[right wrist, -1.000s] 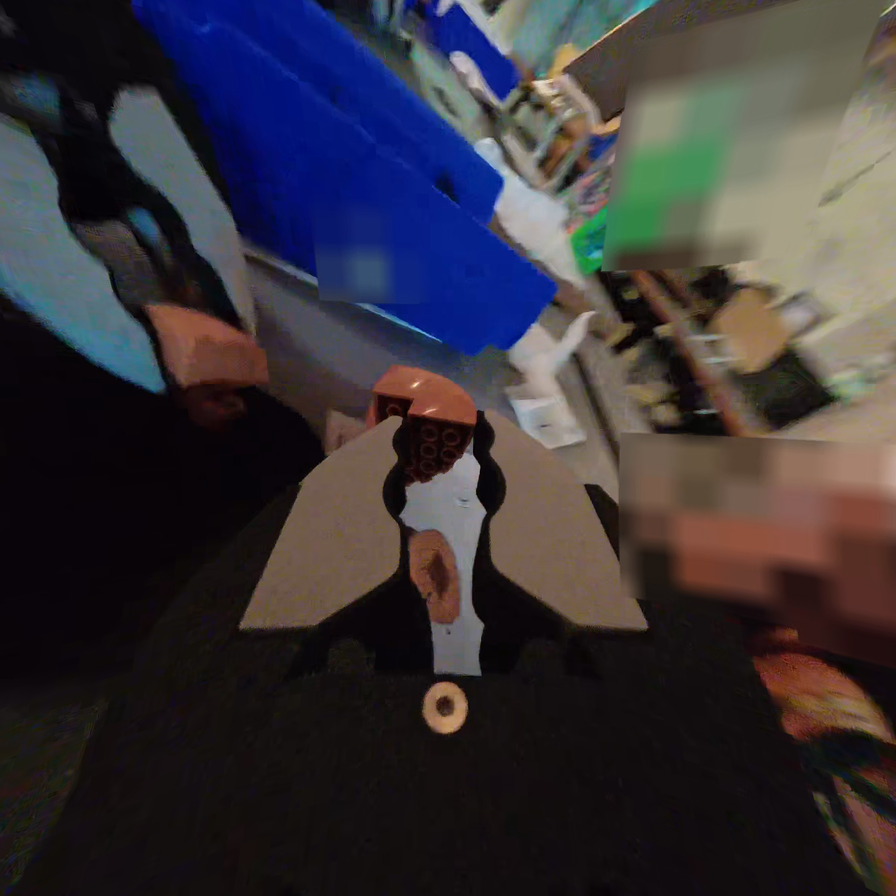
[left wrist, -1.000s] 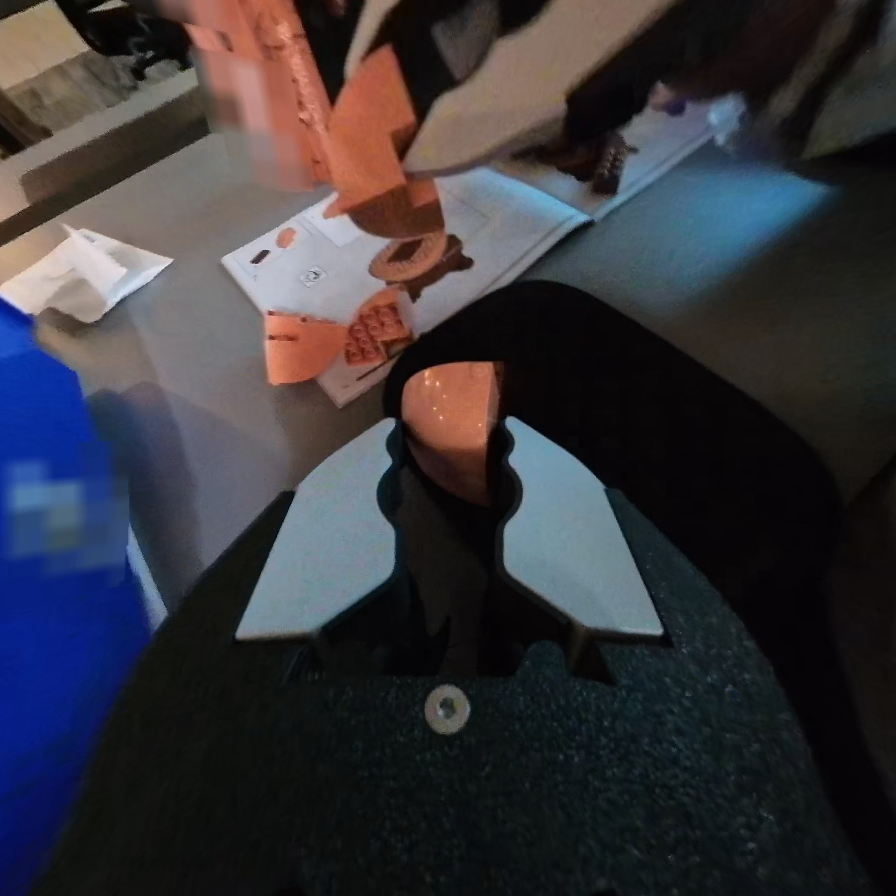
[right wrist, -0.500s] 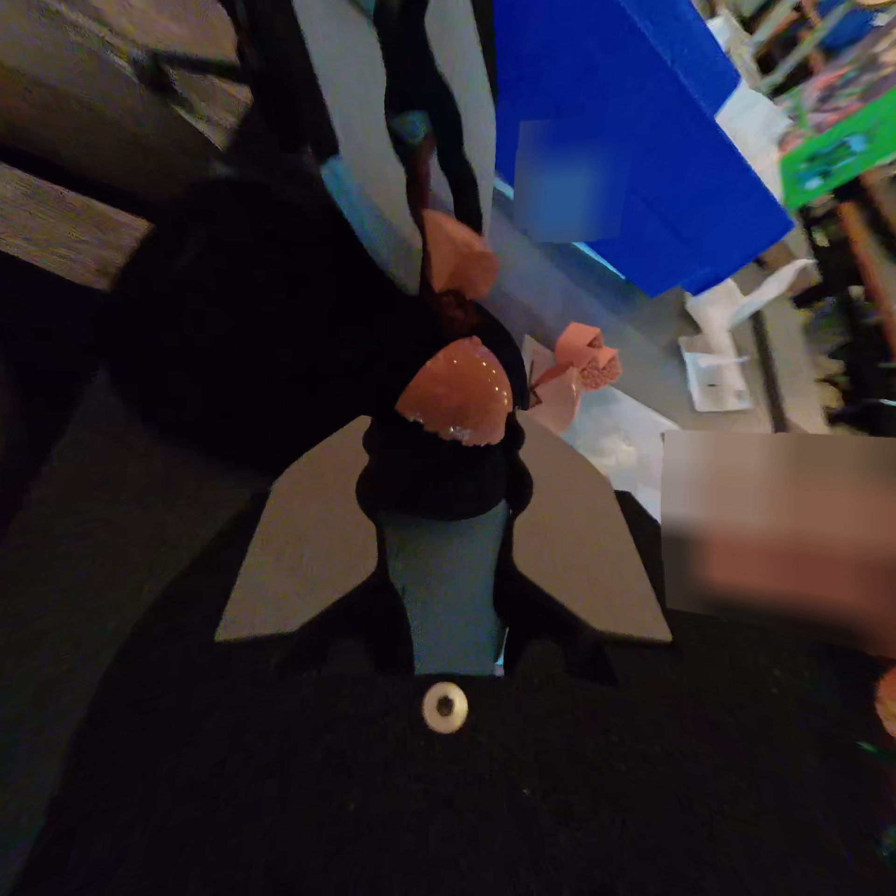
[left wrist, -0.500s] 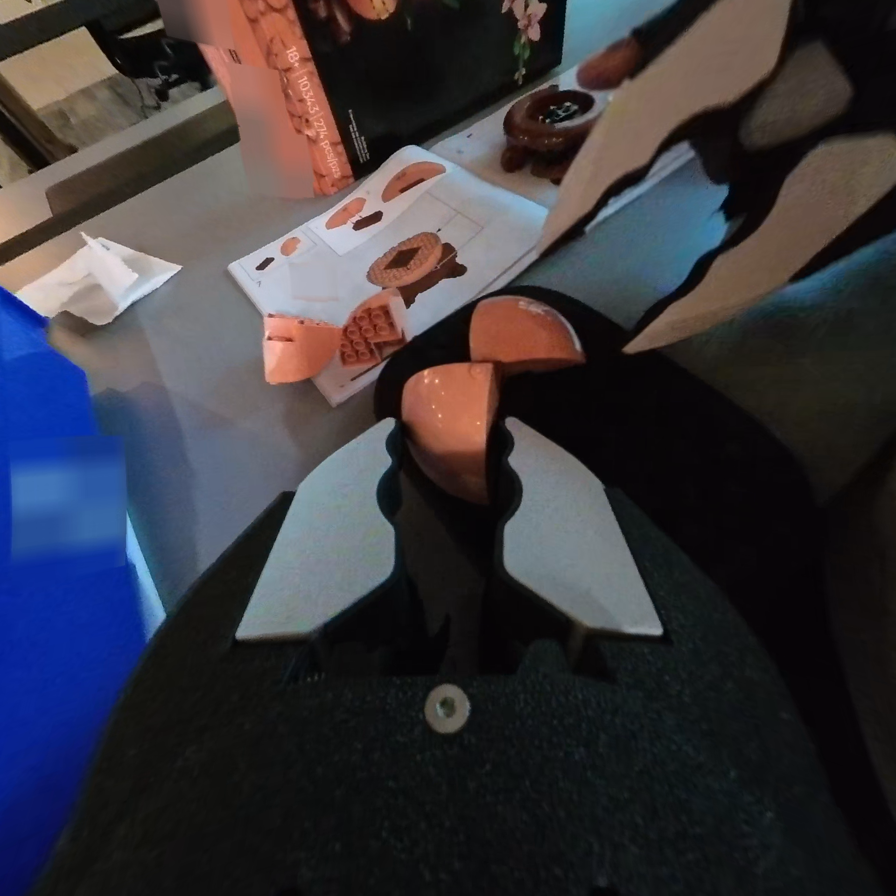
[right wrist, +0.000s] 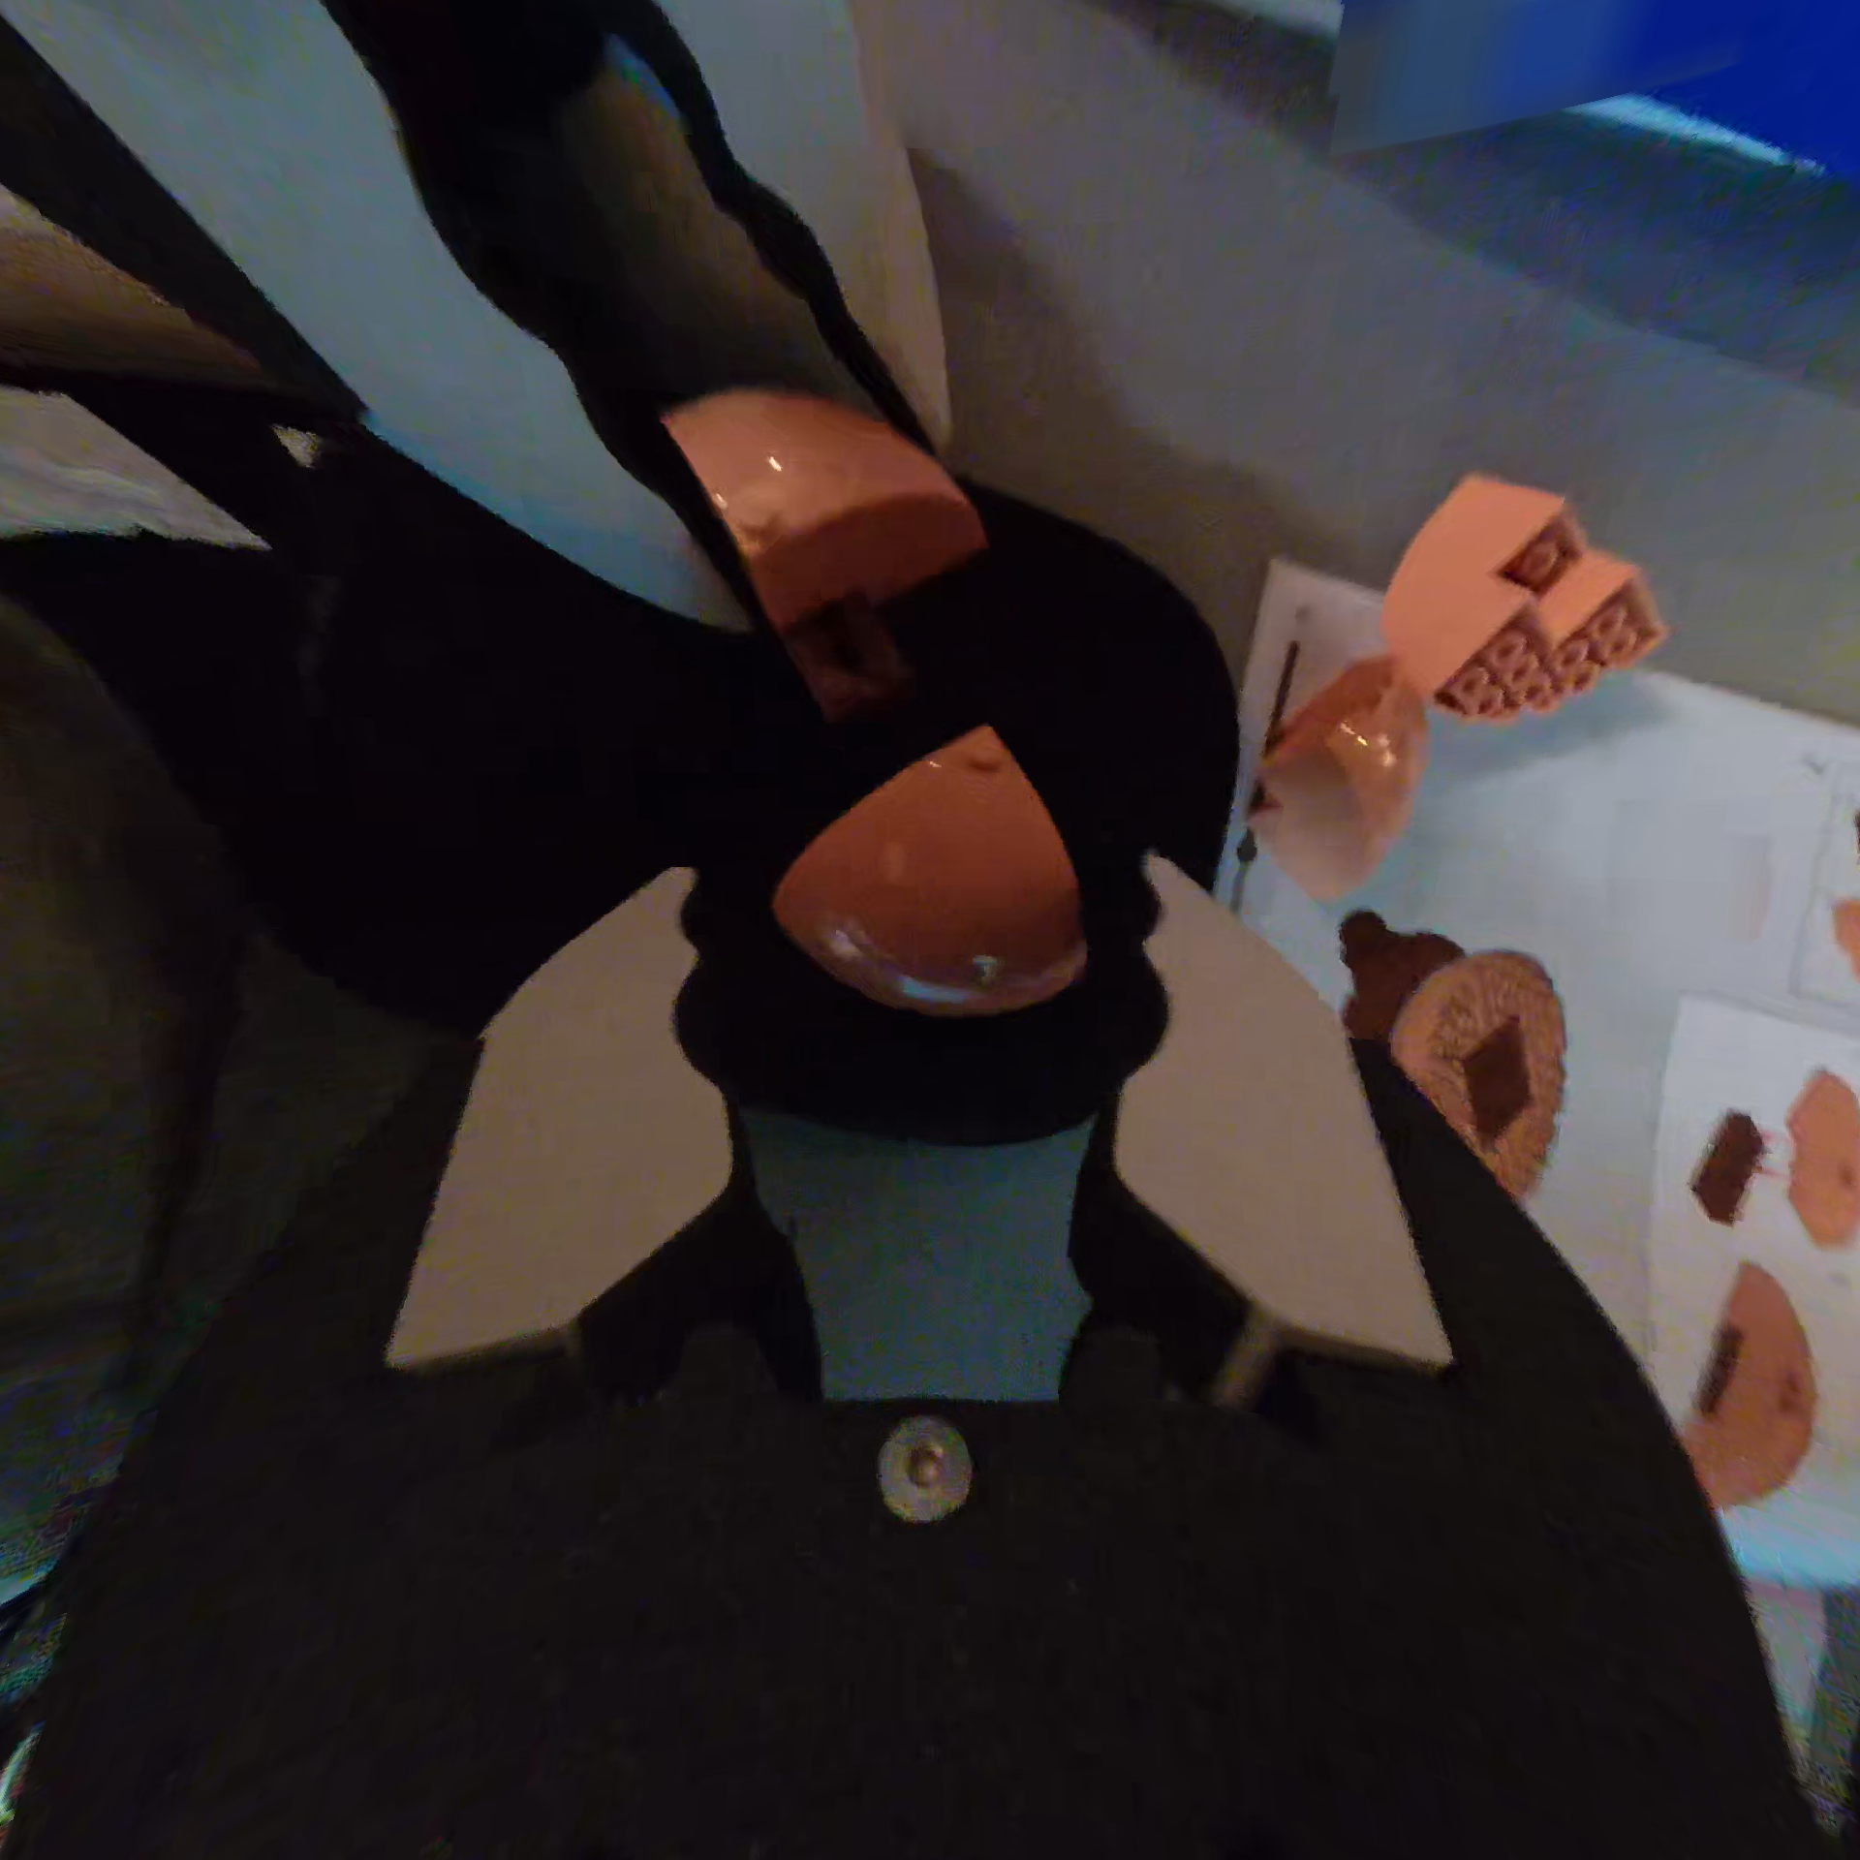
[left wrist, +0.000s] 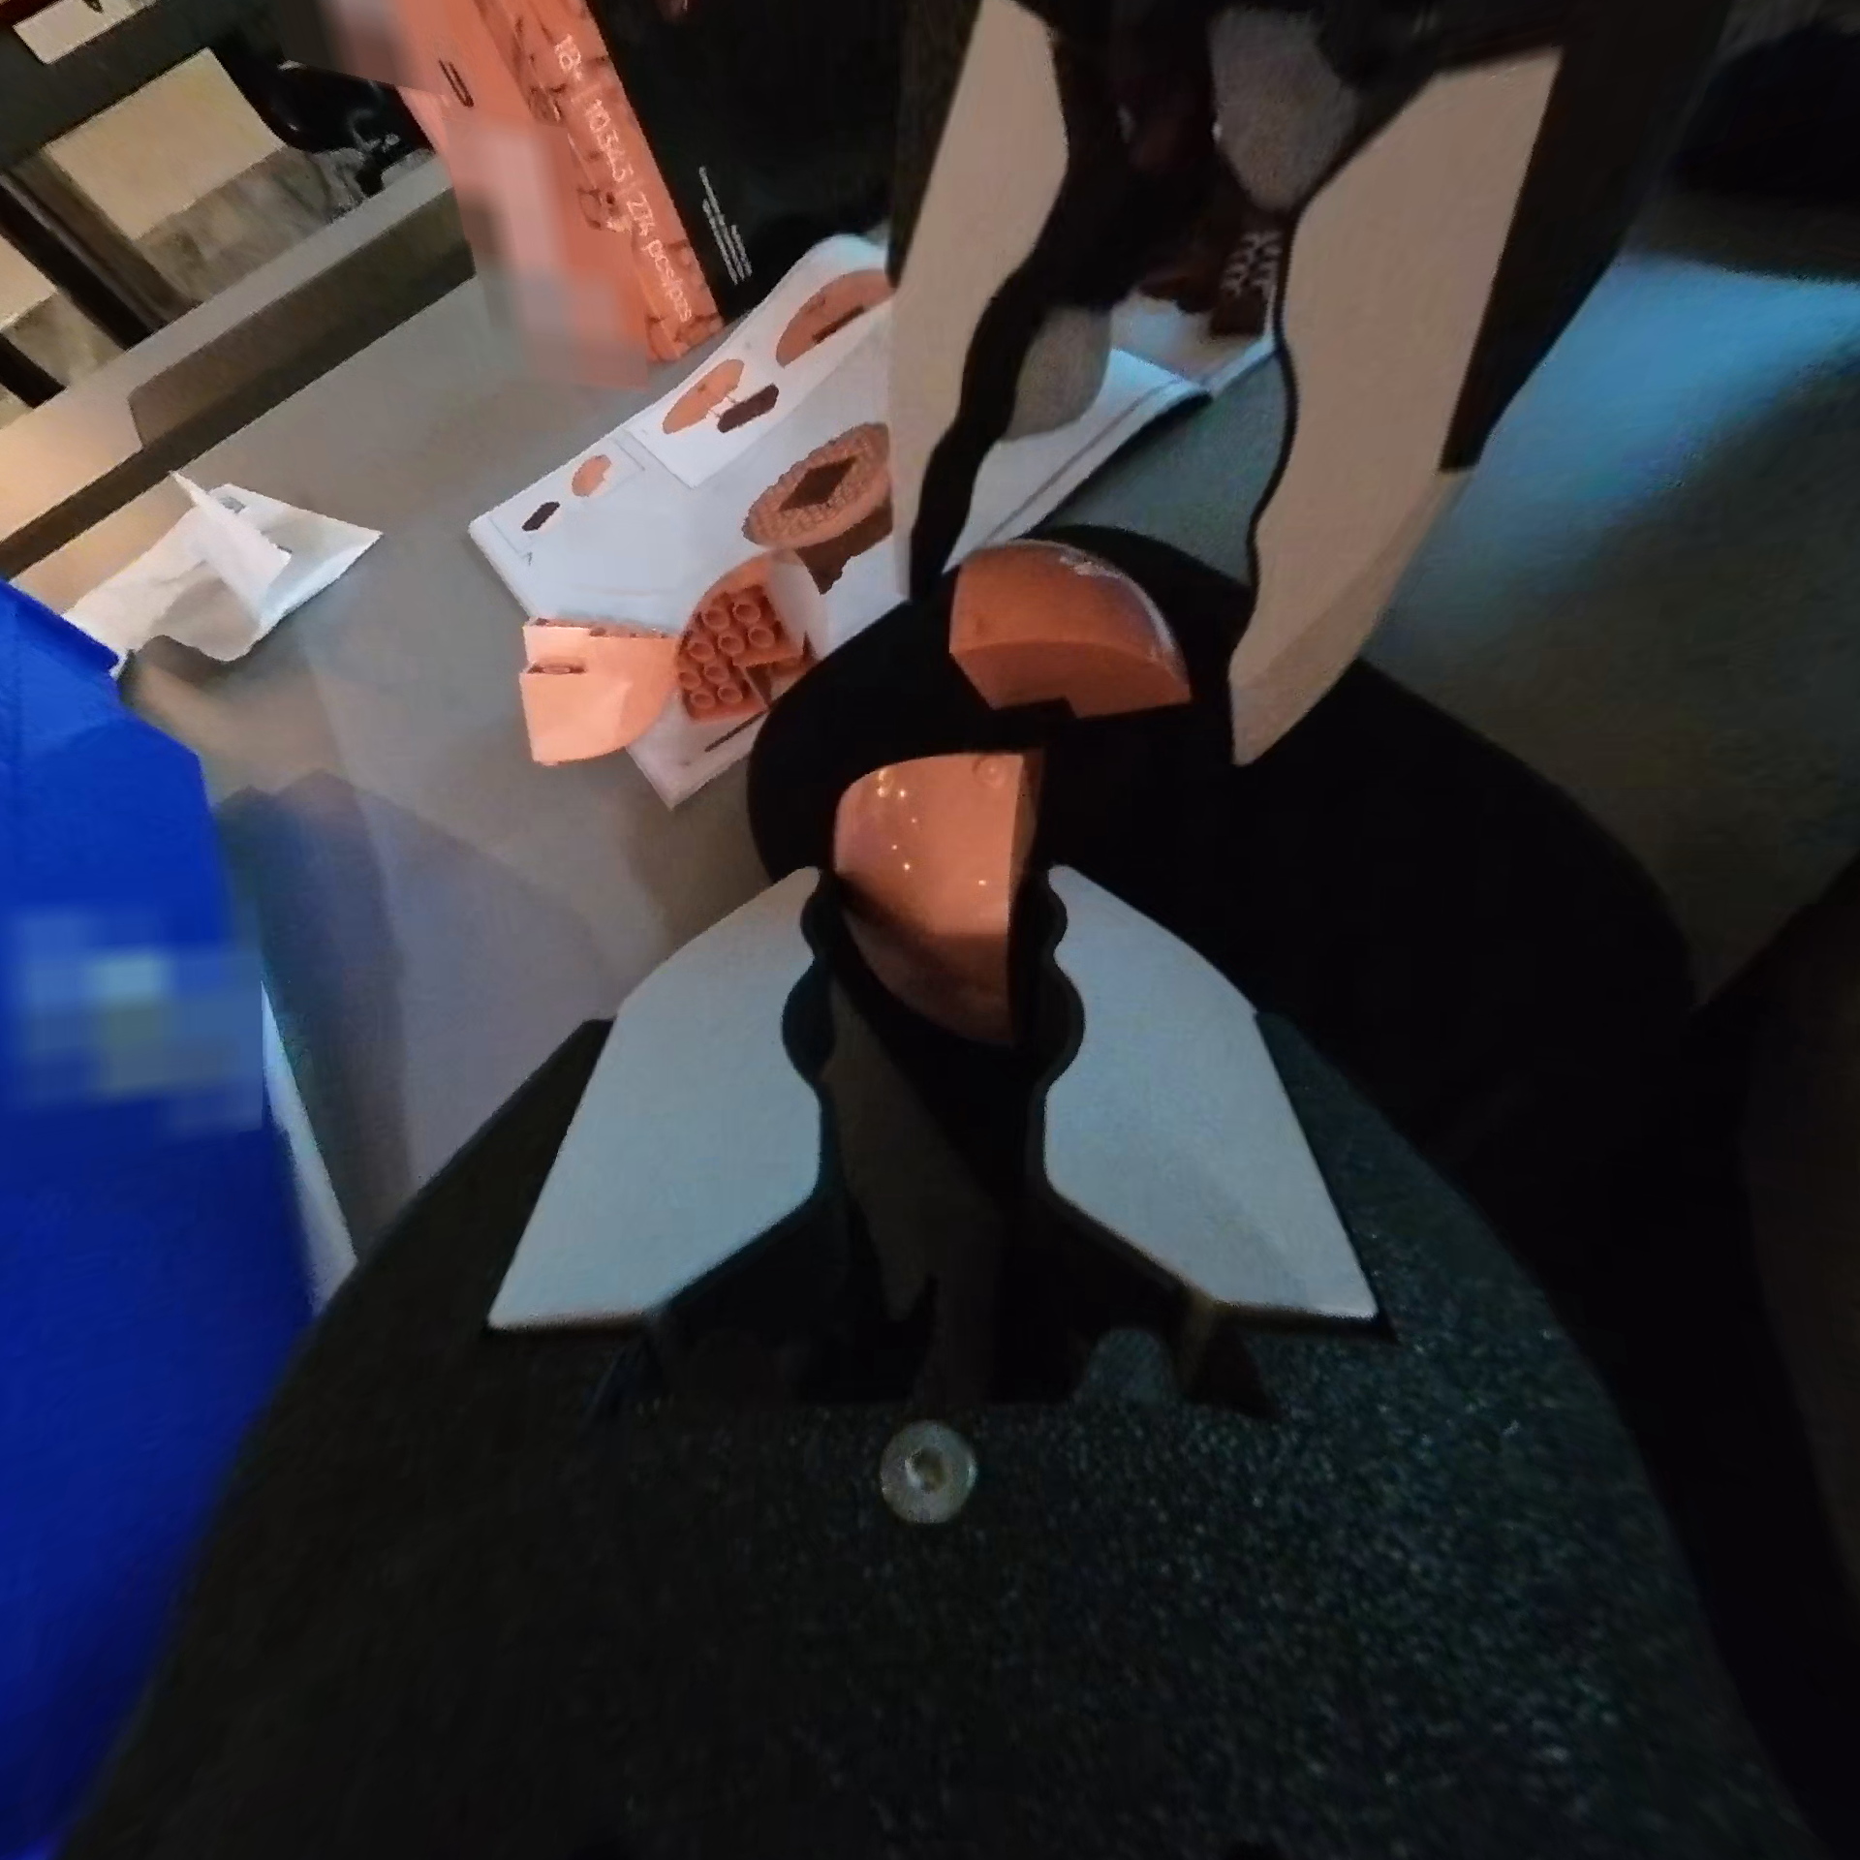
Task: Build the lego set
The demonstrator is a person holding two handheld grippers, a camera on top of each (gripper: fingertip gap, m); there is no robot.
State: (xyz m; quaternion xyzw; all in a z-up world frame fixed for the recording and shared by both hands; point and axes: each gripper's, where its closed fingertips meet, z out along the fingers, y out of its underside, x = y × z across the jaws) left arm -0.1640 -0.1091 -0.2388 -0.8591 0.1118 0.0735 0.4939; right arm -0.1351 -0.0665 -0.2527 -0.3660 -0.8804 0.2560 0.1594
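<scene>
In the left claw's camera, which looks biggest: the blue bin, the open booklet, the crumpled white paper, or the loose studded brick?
1. Blue bin, though it sits nearest the camera.
2. Open booklet.
3. Crumpled white paper.
4. Studded brick.

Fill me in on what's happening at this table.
The left claw is clamped on a rounded tan brick piece. The right claw stands open around a second rounded tan piece just beyond the first, not gripping it. On the grey table lie an open instruction booklet, loose tan bricks and a torn white bag.
</scene>
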